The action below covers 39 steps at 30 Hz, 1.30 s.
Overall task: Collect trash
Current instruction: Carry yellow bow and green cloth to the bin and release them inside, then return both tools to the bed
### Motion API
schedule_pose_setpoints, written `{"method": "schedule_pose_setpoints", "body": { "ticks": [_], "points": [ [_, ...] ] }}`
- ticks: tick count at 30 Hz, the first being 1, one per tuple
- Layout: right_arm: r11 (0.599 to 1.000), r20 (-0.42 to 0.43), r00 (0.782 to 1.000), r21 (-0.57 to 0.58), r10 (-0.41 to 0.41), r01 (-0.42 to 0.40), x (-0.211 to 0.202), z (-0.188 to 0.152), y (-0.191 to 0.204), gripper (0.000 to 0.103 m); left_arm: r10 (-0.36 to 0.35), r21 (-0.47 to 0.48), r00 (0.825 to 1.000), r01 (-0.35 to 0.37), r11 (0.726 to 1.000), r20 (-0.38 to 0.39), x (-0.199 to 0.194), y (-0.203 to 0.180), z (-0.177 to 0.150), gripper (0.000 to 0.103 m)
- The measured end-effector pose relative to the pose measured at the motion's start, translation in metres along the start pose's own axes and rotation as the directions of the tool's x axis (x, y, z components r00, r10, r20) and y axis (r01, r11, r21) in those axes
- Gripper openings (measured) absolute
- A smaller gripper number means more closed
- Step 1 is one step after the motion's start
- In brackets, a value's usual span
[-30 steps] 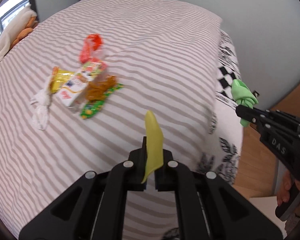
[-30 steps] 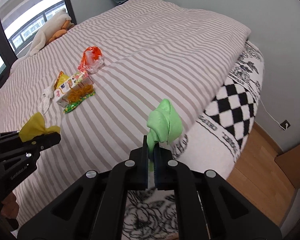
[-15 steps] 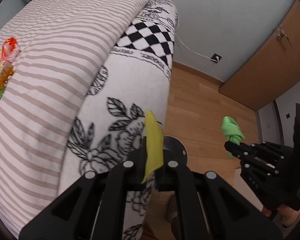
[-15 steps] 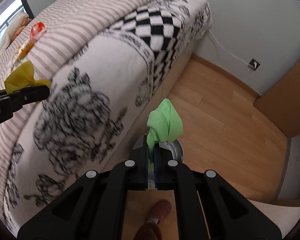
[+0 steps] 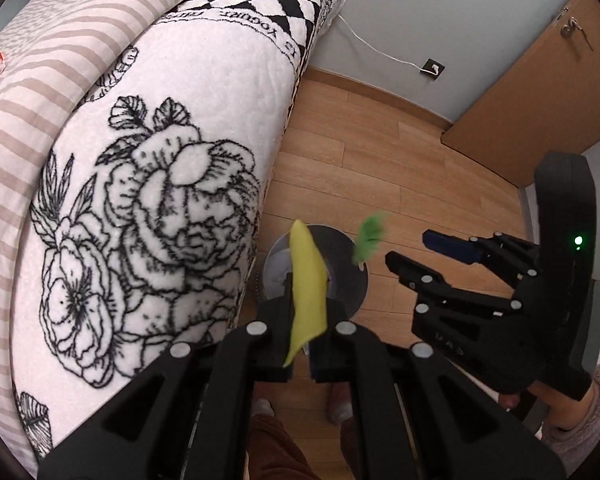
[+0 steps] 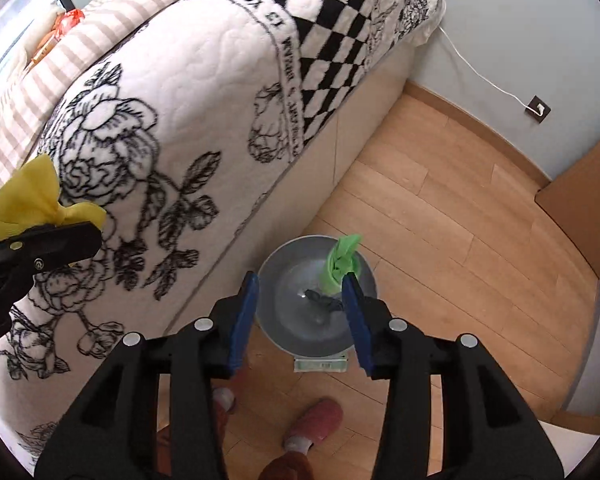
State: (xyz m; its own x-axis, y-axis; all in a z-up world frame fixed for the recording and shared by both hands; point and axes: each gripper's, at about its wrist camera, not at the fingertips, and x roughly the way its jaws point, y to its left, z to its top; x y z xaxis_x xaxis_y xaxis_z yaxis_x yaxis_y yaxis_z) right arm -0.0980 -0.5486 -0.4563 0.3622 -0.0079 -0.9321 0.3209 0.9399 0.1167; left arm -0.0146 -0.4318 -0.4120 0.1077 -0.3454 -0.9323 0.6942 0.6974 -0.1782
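A round grey trash bin (image 6: 296, 280) stands on the wooden floor beside the bed; it also shows in the left wrist view (image 5: 348, 276). My right gripper (image 6: 300, 312) is open right above the bin, and a green crumpled wrapper (image 6: 340, 264) falls between its fingers into the bin. The wrapper shows blurred in the left wrist view (image 5: 370, 238). My left gripper (image 5: 306, 320) is shut on a yellow wrapper (image 5: 306, 288), above the bin's near rim. From the right wrist view the yellow wrapper (image 6: 32, 200) is at the left.
The bed (image 6: 180, 100) with a floral and checked quilt fills the left side. An orange wrapper (image 6: 70, 20) lies on the bed top. A person's slippered feet (image 6: 312, 428) stand below the bin. A wooden door (image 5: 540, 80) is at the right.
Both grippers have swung from over the bed down to the bin on the floor. My right gripper has opened and let go of the green wrapper, which is falling.
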Motion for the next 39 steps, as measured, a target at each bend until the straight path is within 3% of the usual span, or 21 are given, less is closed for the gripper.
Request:
{"method": "schedule_pose_setpoints", "body": {
  "ticks": [13,22,24,27,28,39],
  "points": [
    [0.994,-0.013,0.999,0.095,-0.049,0.050,-0.038,-0.025,-0.065,0.042,-0.036,0.054,0.999,0.036,0.998,0.004,0.022,-0.046,0.023,0.005],
    [0.984,-0.025,0.996,0.153,-0.088,0.091,-0.054,-0.045,-0.089,0.042,-0.065,0.108,0.997,0.068,0.992,-0.030,0.047,-0.074,0.032,0.010],
    [0.982,-0.023,0.995,0.161,-0.095,0.098,-0.058,-0.047,-0.091,0.042,-0.068,0.105,0.997,0.072,0.992,-0.041,0.049,-0.074,0.032,0.019],
    [0.980,-0.017,0.994,0.171,-0.106,0.107,-0.065,-0.047,-0.092,0.042,-0.064,0.095,0.998,0.066,0.993,-0.026,0.043,-0.072,0.031,0.052],
    [0.979,-0.015,0.994,0.173,-0.107,0.108,-0.067,-0.046,-0.091,0.042,-0.063,0.093,0.998,0.064,0.994,-0.016,0.039,-0.071,0.030,0.057],
    [0.982,0.034,0.991,0.142,-0.129,0.123,-0.103,-0.008,-0.052,0.045,-0.028,0.048,0.999,0.026,0.999,0.039,-0.028,-0.034,0.034,0.062]
  ]
}}
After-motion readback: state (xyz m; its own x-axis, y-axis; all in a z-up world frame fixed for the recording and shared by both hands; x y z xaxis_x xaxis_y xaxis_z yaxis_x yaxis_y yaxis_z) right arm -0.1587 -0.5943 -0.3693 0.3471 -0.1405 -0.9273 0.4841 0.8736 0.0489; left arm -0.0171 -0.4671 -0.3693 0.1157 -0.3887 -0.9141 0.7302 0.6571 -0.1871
